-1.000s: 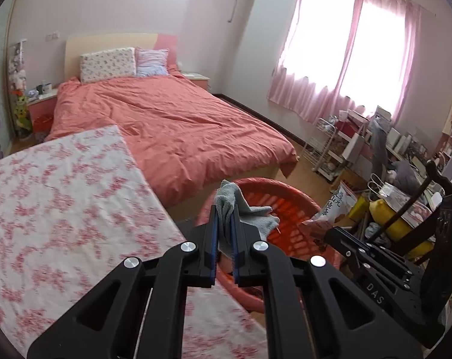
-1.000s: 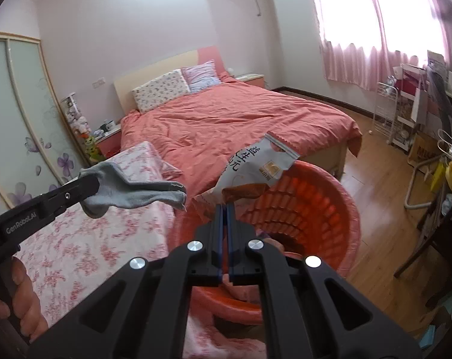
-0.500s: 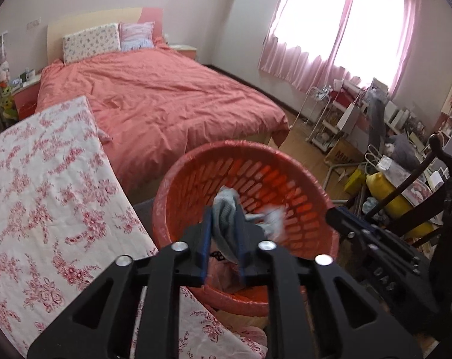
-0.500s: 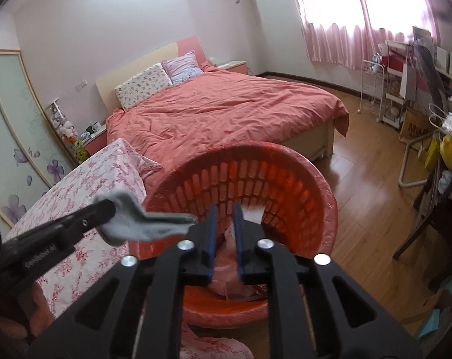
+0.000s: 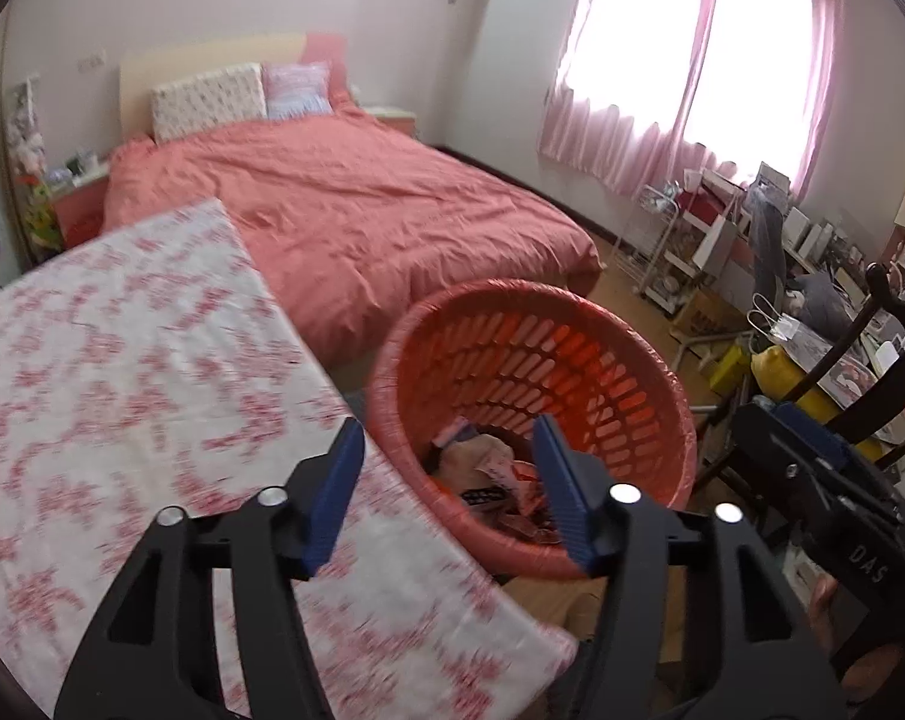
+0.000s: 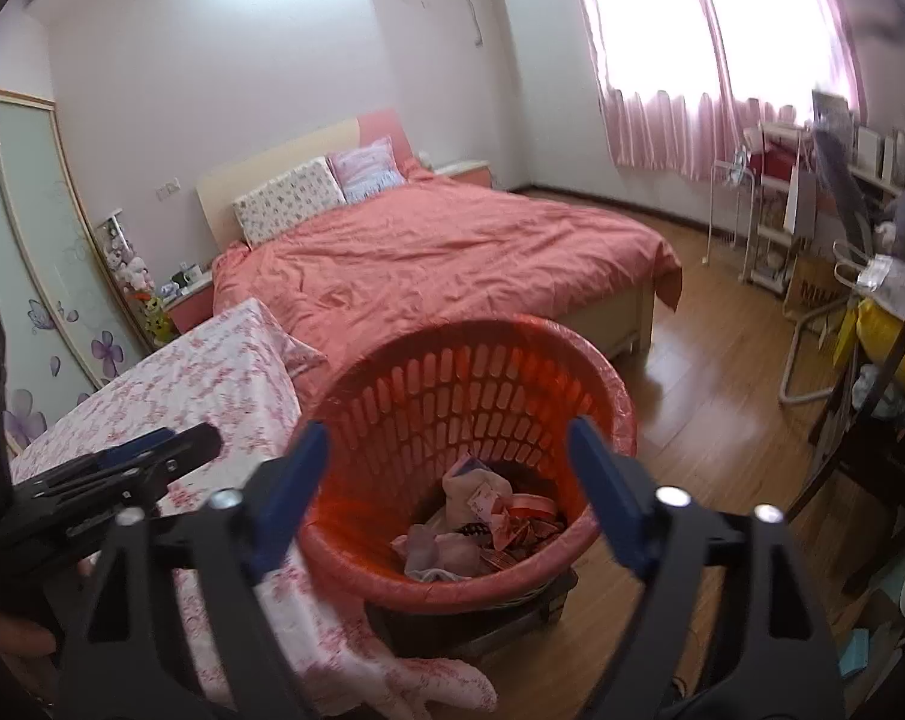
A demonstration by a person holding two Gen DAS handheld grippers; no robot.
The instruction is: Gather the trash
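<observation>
Orange basket (image 6: 572, 372) upright, mouth up, trash (image 6: 482, 516) inside.

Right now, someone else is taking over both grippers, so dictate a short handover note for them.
Left gripper: open, nothing between the jaws, which have just been opening; it is over the near rim of the red basket.
Right gripper: open and empty too, jaws just opened, above the same basket.
Things: wrappers and other trash lie at the basket's bottom, beside the floral-cloth table.
Done: both hands are free, their loads released.
Left: no more trash shows on the table; check elsewhere.
</observation>
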